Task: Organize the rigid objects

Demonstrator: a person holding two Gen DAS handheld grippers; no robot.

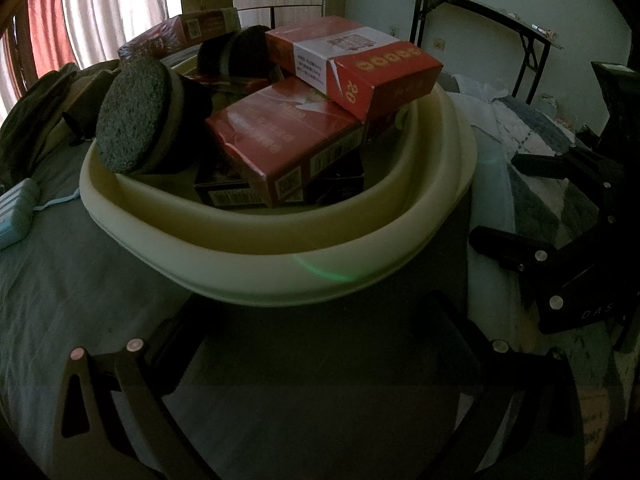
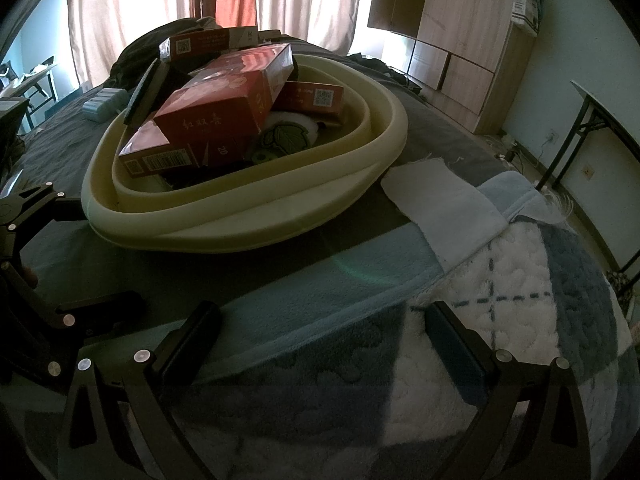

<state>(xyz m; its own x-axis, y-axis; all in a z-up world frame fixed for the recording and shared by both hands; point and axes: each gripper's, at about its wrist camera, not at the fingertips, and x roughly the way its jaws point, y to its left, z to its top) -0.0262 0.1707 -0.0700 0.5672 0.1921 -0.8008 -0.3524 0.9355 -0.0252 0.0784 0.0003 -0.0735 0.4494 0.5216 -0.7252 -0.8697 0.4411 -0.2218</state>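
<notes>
Right now the basin (image 1: 280,256), a cream one with a thick rolled rim, fills the middle of my left view and sits upper left of centre in my right view (image 2: 256,224), resting on the bed (image 1: 36,280). It is heaped with red boxes (image 1: 288,140): in the left view one lies tilted at the centre, another (image 1: 360,64) rests across it toward the upper right, and a third (image 1: 192,28) shows at the far rim, upper left. A dark round pad (image 1: 132,116) leans on the left rim, and a second one (image 1: 240,56) stands behind it. A black box (image 1: 236,196) lies under the red ones. In the right view a green leaf-shaped piece (image 2: 284,138) shows low in the basin beside the boxes (image 2: 224,108).

My left claw (image 1: 316,344) is released and empty, its fingers (image 1: 176,340) spread wide at the bottom of the frame, just short of the near rim. My right claw (image 2: 320,328) is likewise released, holding nothing, over a checked blanket (image 2: 520,280) at the lower right; it also shows at the right edge of the left view (image 1: 520,208).

A white cloth (image 2: 440,204) lies just right of the basin. A pale blue case (image 1: 16,208) sits at the left edge. Curtains (image 2: 160,4) hang behind, a wardrobe (image 2: 460,40) stands upper right, and a folding counter (image 1: 480,20) stands by the wall.
</notes>
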